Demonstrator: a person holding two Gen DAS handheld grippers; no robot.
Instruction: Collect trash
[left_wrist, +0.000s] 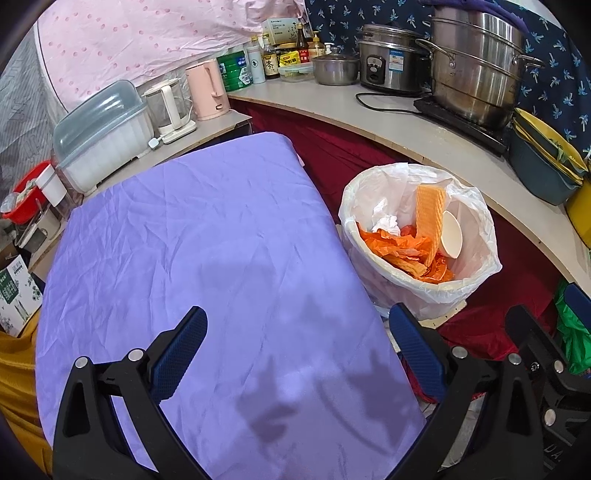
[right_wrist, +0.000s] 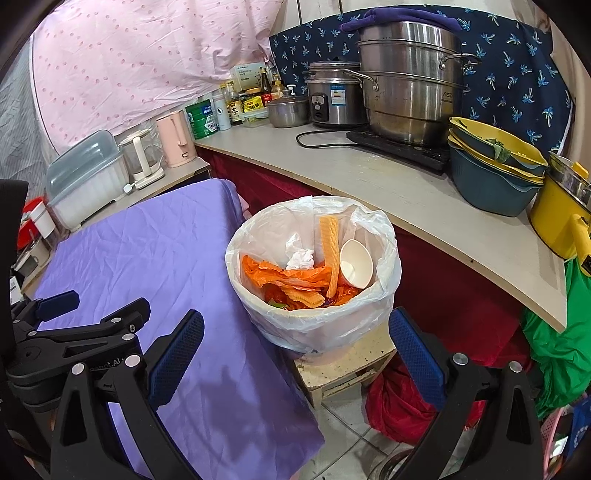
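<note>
A trash bin lined with a white plastic bag (left_wrist: 476, 236) (right_wrist: 384, 240) stands to the right of a table under a purple cloth (left_wrist: 207, 251) (right_wrist: 147, 258). In the bin lie orange wrappers (left_wrist: 399, 247) (right_wrist: 291, 275), an upright orange wafer pack (left_wrist: 430, 210) (right_wrist: 330, 240), crumpled white tissue (left_wrist: 386, 221) (right_wrist: 299, 254) and a white paper cup (left_wrist: 451, 234) (right_wrist: 354, 262). My left gripper (left_wrist: 299, 350) is open and empty above the cloth. My right gripper (right_wrist: 295, 354) is open and empty in front of the bin. Each gripper shows at the edge of the other view.
The bin stands on a small wooden stool (right_wrist: 351, 365). A curved counter (right_wrist: 369, 173) behind carries steel pots (right_wrist: 410, 74), a rice cooker (right_wrist: 332, 96), stacked bowls (right_wrist: 491, 170) and bottles. Kettles (left_wrist: 170, 107) and a lidded box (left_wrist: 103, 133) stand far left. Red and green bags (right_wrist: 554, 343) lie on the floor.
</note>
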